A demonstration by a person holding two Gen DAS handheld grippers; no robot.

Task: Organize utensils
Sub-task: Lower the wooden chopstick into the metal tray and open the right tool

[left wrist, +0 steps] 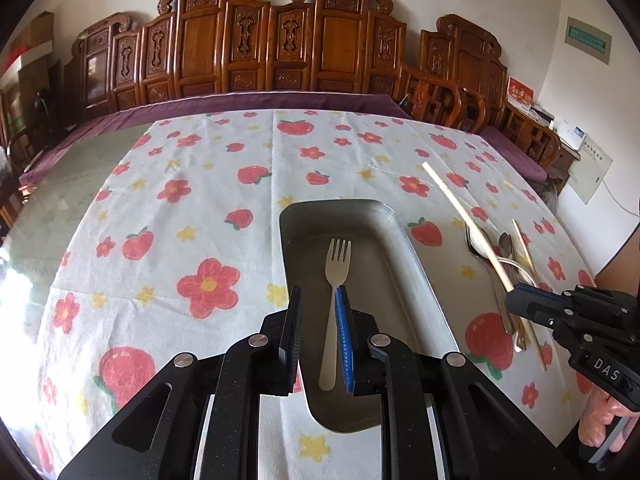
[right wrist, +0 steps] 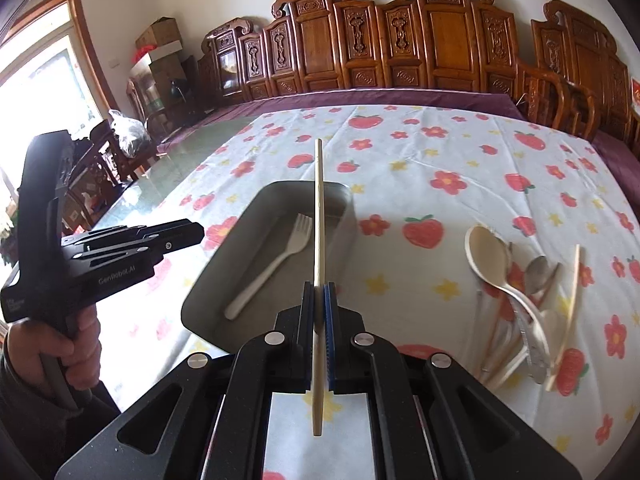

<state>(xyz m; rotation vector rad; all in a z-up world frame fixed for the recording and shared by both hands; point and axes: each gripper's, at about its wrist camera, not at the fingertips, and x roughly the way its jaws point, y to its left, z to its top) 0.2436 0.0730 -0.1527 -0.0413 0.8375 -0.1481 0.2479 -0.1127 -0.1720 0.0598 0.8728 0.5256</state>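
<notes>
The left wrist camera sat just behind its own left gripper [left wrist: 318,296], looking steeply down and forward across the flowered tablecloth [left wrist: 192,208] toward the carved wooden bench [left wrist: 280,44]. The right wrist camera looked likewise from behind the right gripper [right wrist: 319,292], perhaps set a little further right. Both views, close above the table, shared the metal tray [left wrist: 404,264] [right wrist: 208,276], the pale fork [left wrist: 335,280] [right wrist: 276,264] in it and the utensil pile [left wrist: 500,256] [right wrist: 516,300].
</notes>
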